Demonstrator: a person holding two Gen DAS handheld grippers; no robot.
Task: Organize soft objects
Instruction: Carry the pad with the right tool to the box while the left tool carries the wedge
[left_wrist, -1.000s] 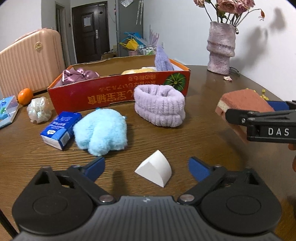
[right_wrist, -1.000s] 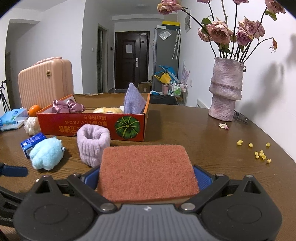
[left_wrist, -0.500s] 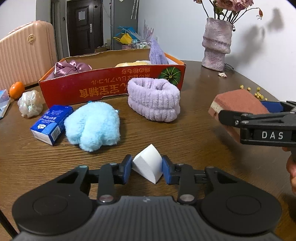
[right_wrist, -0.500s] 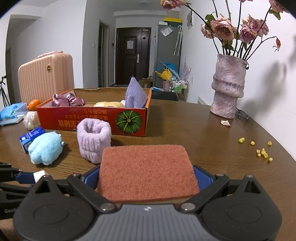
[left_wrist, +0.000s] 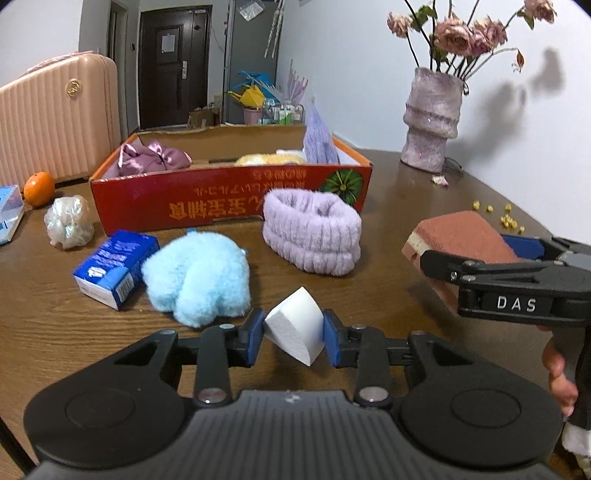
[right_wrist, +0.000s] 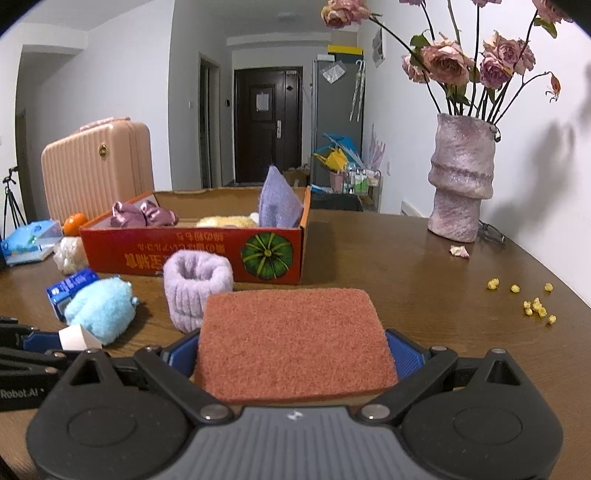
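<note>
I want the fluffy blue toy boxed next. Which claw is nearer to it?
Left. The left claw, shut on a white sponge wedge, sits just in front of the blue plush toy. The right claw holds a scouring pad, farther off.

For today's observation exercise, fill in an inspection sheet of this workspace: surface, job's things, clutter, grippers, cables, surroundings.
Surface: brown wooden table.
Job's things: red box holding soft items; purple headband and blue plush in front of it.
Clutter: blue carton, orange, yellow crumbs.
Grippers: left gripper shut on white sponge; right gripper shut on brown scouring pad.
Cables: nothing seen.
Surroundings: flower vase, pink suitcase, dark door.
</note>
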